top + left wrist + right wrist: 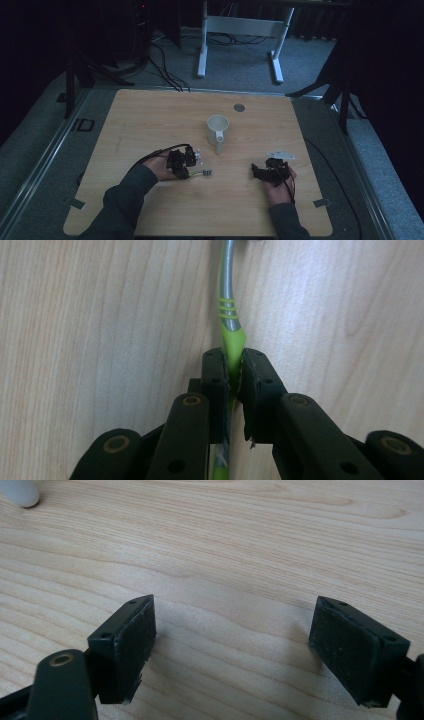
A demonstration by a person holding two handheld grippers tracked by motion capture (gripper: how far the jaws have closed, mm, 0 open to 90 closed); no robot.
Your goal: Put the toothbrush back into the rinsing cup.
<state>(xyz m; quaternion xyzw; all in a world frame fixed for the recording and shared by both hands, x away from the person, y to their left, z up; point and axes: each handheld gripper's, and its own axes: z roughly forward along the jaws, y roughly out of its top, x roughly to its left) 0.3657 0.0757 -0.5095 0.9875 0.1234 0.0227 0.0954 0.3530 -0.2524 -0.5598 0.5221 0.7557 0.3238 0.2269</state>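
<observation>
Nearest the front edge of the table [150,210], the person's forearms come in, one gripper in each hand. The left gripper [234,371] sits left of the middle, its jaws pressed together on the green handle of a toothbrush [231,335]. The grey neck runs on past the jaws, and in the high view the brush [200,173] lies low along the wood with its head pointing toward the right edge. Whether it has left the surface I cannot tell.

The right gripper [232,645] rests toward the right edge, its jaws spread wide over bare wood with nothing between them.

Farther back, near the table's centre, a white mug [217,131] stands upright, handle toward the front edge, well apart from the brush.

By my reading, the grasp is made; the lift remains, and likely carrying the brush to the mug and standing it inside. The right gripper looks idle.
</observation>
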